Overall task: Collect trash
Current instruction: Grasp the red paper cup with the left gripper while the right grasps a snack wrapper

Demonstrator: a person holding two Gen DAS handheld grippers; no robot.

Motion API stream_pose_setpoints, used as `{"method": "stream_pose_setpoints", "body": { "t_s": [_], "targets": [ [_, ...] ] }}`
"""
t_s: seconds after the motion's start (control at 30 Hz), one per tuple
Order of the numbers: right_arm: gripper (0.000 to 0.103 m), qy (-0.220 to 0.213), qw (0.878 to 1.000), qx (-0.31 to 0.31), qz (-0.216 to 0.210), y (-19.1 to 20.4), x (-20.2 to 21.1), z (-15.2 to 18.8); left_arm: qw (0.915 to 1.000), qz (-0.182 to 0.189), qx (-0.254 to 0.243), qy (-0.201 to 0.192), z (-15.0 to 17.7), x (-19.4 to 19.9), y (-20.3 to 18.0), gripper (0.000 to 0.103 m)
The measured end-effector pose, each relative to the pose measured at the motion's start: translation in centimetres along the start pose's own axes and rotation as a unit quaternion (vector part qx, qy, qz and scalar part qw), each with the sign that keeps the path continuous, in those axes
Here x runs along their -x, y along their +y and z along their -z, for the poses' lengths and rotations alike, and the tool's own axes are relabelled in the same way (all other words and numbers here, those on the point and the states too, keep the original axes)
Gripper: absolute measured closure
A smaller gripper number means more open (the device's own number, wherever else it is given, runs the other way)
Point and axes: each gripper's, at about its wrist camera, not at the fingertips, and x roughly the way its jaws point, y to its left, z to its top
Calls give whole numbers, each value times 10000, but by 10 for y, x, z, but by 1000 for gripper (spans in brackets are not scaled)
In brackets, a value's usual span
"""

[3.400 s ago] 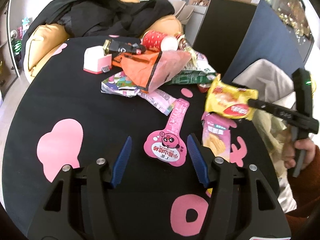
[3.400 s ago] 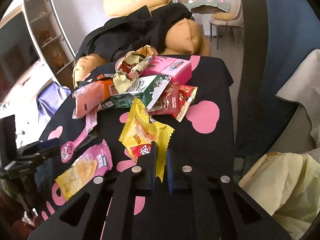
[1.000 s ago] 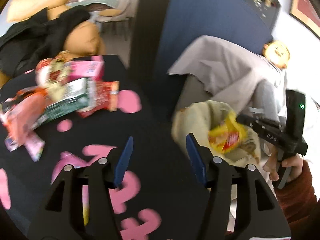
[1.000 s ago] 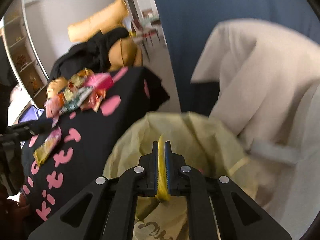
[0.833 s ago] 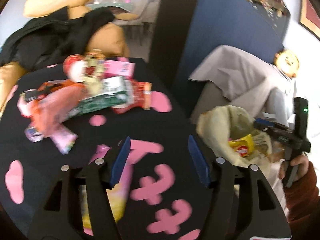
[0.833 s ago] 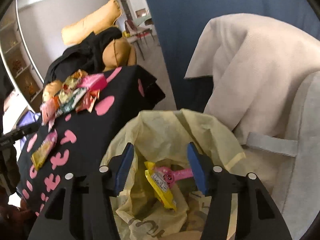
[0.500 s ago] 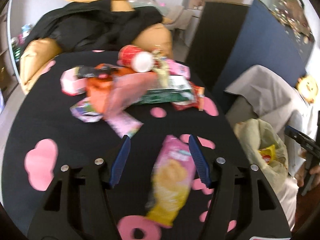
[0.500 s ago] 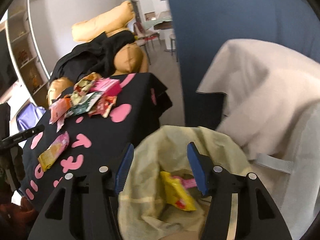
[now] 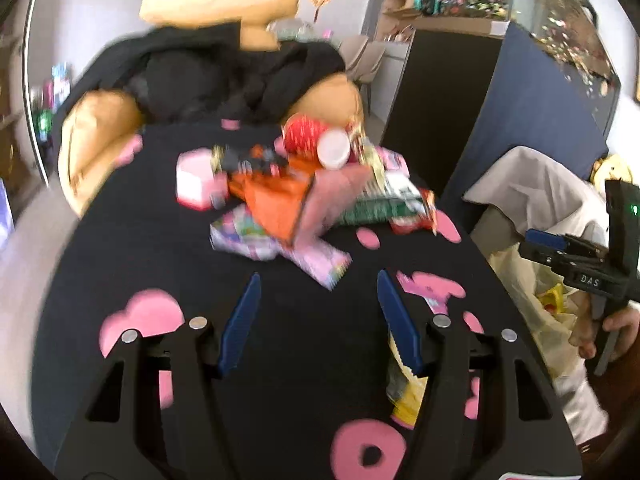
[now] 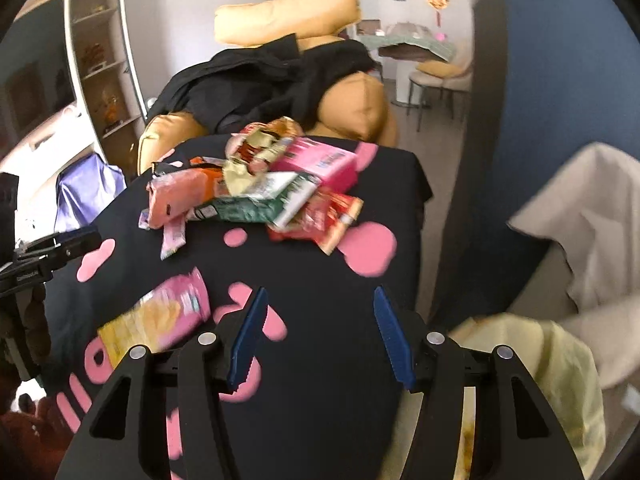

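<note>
Over the black table (image 9: 120, 240) with pink shapes, my left gripper (image 9: 318, 292) hangs open with nothing between its fingers. A heap of snack wrappers (image 9: 288, 200) lies just beyond it. A pink and yellow snack packet (image 9: 404, 400) is partly hidden under its right finger. My right gripper (image 10: 320, 308) stands open and holds nothing, above the table's near right corner. The same snack packet (image 10: 160, 320) lies to its left, the heap of wrappers (image 10: 260, 184) further back. The yellow trash bag (image 10: 560, 360) gapes at lower right, and in the left wrist view a yellow wrapper (image 9: 554, 300) lies inside it.
An orange sofa (image 10: 360, 108) draped with black clothes stands behind the table. A blue partition (image 9: 532, 120) and a beige cloth (image 10: 592, 208) rise on the right beside the bag. A red cup (image 9: 316, 144) and a pink box (image 10: 320, 164) lie in the heap.
My right gripper opened over the bag, dropped the yellow wrapper in, then swung left to the table. My left gripper swept from the bag side back over the table toward the heap.
</note>
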Motion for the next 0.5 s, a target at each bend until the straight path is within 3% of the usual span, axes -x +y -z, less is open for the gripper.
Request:
{"method": "stream_pose_setpoints", "body": {
  "t_s": [0.1, 0.27, 0.5],
  "targets": [
    [50, -66, 9998, 136, 123, 10, -15, -13, 9996, 22, -198, -198, -18, -5, 3, 45],
    [50, -125, 9996, 157, 175, 15, -40, -39, 9989, 114, 407, -199, -51, -28, 31, 45],
    [50, -209, 9993, -105, -283, 34, -87, -102, 9990, -126, 242, -352, -98, -49, 56, 45]
  ]
}}
